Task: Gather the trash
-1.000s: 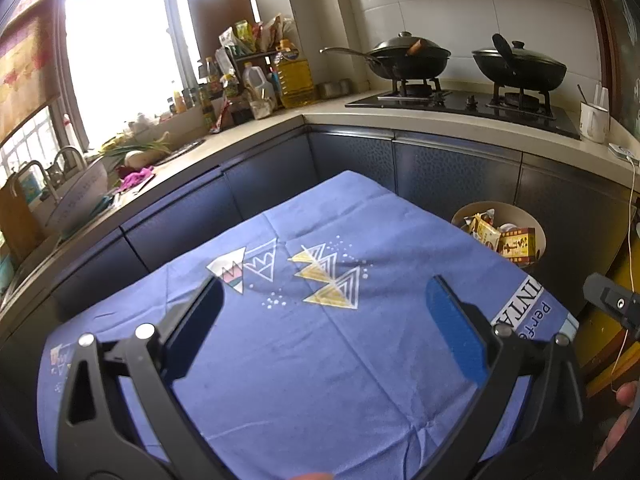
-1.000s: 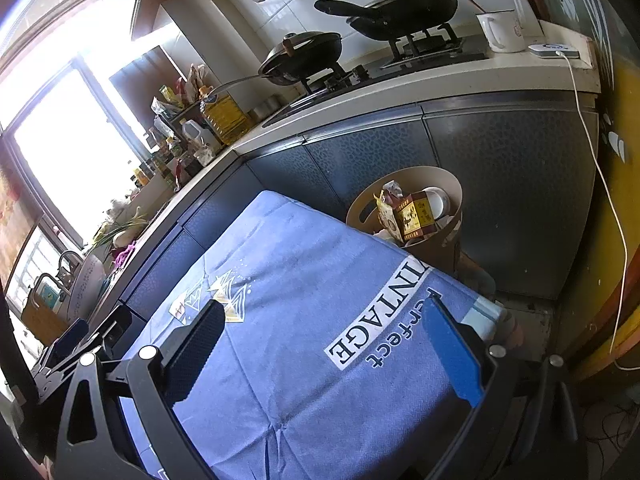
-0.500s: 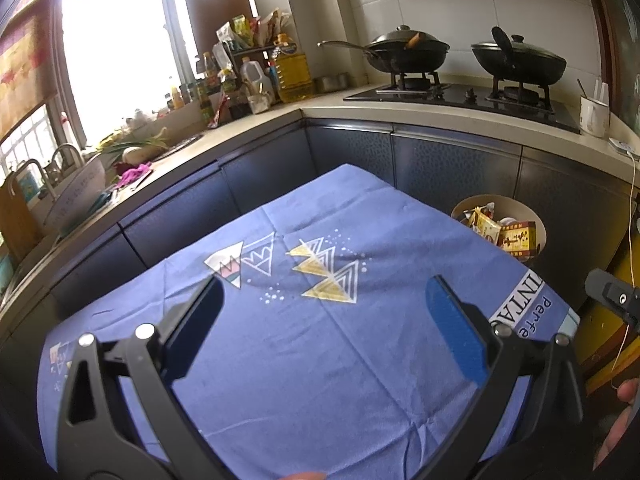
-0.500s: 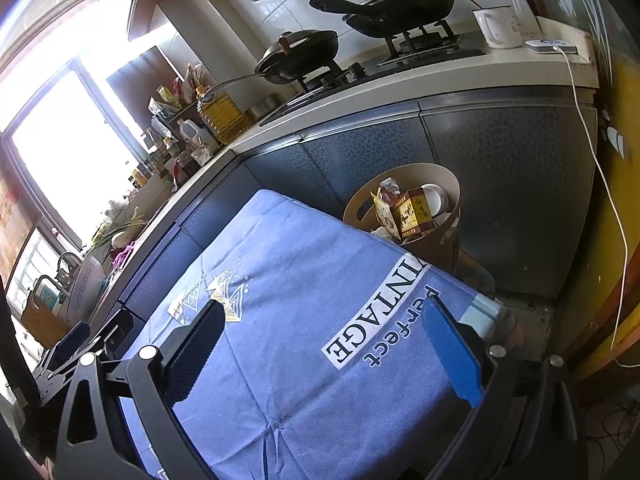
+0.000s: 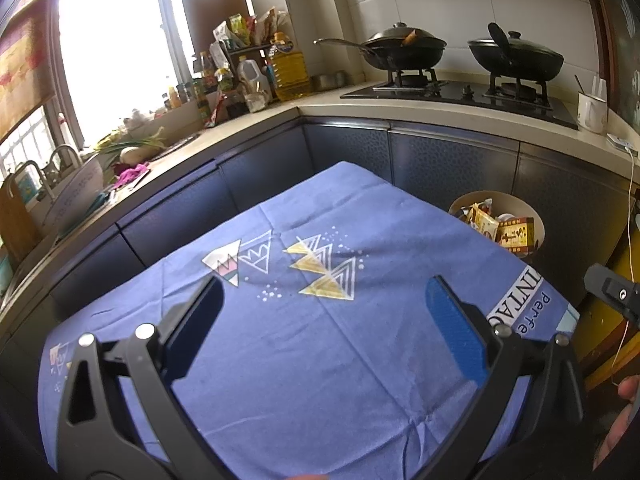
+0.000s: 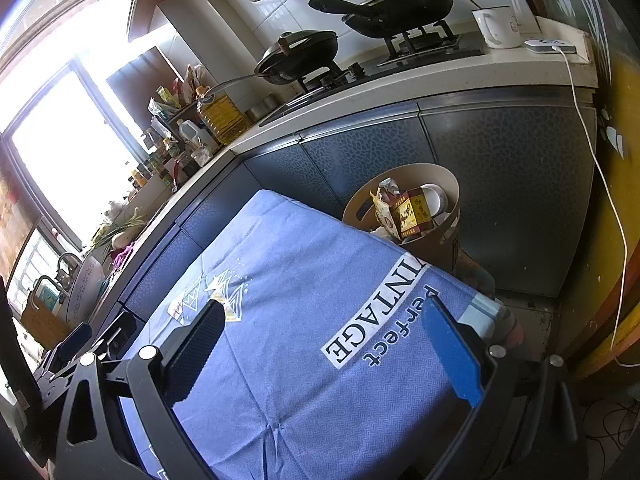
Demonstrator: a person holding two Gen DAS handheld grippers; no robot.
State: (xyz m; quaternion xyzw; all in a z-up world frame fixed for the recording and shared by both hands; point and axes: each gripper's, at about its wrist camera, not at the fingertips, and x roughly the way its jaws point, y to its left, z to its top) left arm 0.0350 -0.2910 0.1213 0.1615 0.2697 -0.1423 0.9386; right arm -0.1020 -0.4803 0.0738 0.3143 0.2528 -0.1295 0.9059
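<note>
Blue tablecloth (image 5: pixel 320 352) bare (edges unobstructed), trash bin (image 6: pixel 436 178) beside corner

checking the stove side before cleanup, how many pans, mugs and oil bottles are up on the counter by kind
black lidded pans: 2
white mug: 1
large yellow oil bottle: 1
total: 4

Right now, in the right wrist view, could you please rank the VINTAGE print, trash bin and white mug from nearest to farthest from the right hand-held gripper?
1. VINTAGE print, on the cloth between the fingers.
2. Trash bin, beyond the table's far right edge.
3. White mug, up on the counter's right end.
</note>
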